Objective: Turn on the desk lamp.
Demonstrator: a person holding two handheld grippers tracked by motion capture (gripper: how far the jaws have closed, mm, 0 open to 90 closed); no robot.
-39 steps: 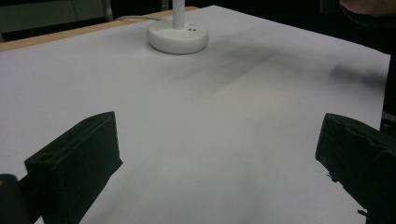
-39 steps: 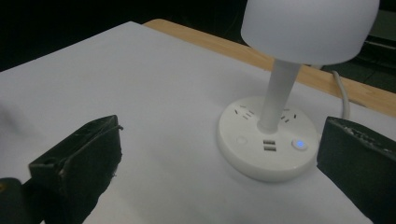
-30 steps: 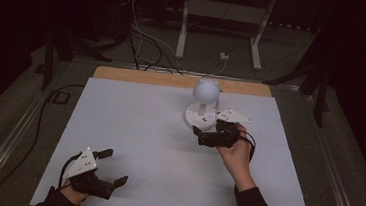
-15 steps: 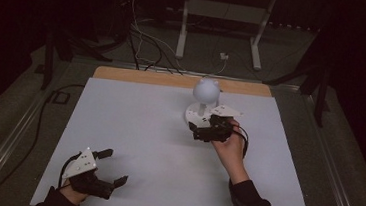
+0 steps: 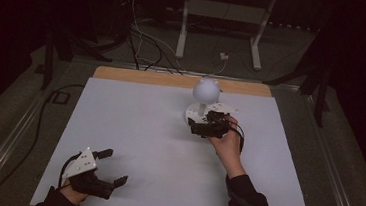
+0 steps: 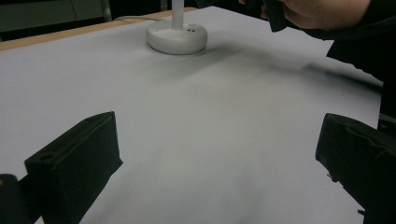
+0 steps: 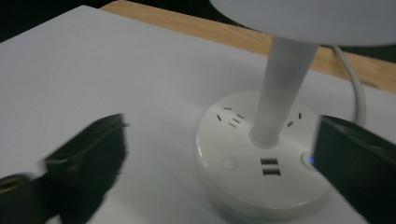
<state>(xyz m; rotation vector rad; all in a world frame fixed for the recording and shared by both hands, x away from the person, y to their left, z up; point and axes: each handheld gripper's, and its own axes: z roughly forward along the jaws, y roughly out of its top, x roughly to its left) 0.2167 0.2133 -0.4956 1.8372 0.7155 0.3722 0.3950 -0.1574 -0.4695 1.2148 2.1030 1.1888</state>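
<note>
Right gripper view: lamp base (image 7: 261, 172) directly ahead of right gripper (image 7: 219, 158), jaws wide, one seemingly over its edge; stem upright between them. Left gripper (image 5: 96, 168) wide, empty, well apart on worktop (image 5: 133, 129).

A dim room here, darkness swallowing the walls on every side, and a white sheet (image 5: 133, 129) covers the table, with a strip of bare wood (image 5: 143, 76) showing along its far edge. Beyond it, grey floor (image 5: 285, 57) carries a tangle of cables (image 5: 141, 44) and a pale metal stand (image 5: 223, 16), while dark stand legs (image 5: 50, 46) flank left and right.
</note>
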